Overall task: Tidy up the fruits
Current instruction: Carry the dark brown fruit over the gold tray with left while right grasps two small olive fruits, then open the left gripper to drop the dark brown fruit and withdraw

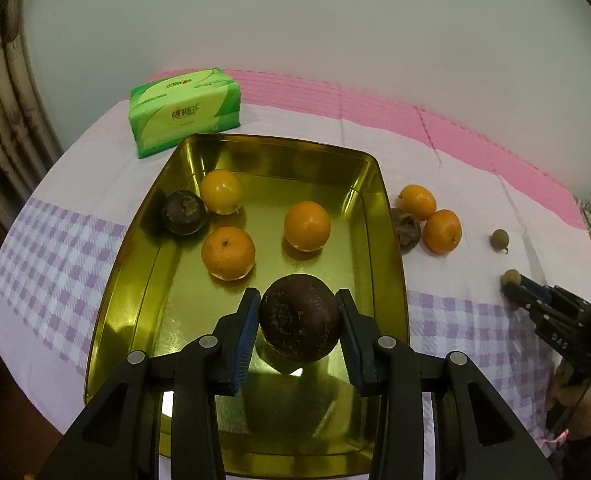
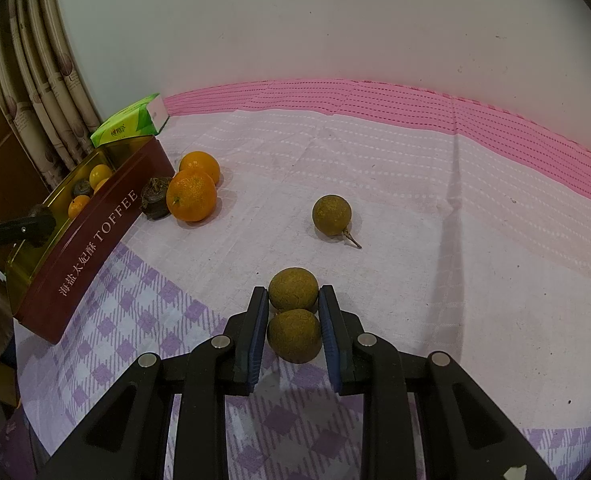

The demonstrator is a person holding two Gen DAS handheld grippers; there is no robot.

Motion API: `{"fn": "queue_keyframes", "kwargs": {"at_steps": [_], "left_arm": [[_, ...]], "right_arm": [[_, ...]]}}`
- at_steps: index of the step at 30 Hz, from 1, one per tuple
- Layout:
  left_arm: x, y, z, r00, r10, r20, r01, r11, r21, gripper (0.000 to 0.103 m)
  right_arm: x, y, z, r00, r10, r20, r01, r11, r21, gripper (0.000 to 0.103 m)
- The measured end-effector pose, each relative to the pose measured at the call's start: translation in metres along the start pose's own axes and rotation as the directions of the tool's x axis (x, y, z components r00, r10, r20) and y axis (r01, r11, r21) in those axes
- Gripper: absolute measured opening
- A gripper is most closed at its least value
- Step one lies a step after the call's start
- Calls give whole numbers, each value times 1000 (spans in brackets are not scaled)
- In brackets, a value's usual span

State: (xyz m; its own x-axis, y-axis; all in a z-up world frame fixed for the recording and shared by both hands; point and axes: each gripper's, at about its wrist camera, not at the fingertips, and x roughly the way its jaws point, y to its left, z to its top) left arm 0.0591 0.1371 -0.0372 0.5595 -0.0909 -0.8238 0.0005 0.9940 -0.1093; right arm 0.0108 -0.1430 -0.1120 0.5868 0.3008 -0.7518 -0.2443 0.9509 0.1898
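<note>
two small brown fruits [image 2: 294, 316] sat pinched in my right gripper [image 2: 293, 326], low on the tablecloth [image 2: 415, 184]. my left gripper [image 1: 300, 320] clenched a dark round fruit [image 1: 300, 317] over the gold tin [image 1: 135, 280], where three oranges [image 1: 227, 252] and another dark fruit [image 1: 184, 211] lay.

Dim indoor light, fisheye-warped edges

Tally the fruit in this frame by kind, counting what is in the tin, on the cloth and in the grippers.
Oranges: 5
Dark fruits: 3
Small brown fruits: 3
Total: 11
</note>
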Motion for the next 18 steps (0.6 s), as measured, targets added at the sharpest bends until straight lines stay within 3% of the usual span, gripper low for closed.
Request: {"fn": "queue_keyframes", "kwargs": {"at_steps": [18], "left_arm": [[-3, -9, -5, 995, 96, 23, -97, 993, 60, 40]], "right_arm": [[1, 2, 0, 1000, -2, 0, 2, 1000, 0, 23]]}}
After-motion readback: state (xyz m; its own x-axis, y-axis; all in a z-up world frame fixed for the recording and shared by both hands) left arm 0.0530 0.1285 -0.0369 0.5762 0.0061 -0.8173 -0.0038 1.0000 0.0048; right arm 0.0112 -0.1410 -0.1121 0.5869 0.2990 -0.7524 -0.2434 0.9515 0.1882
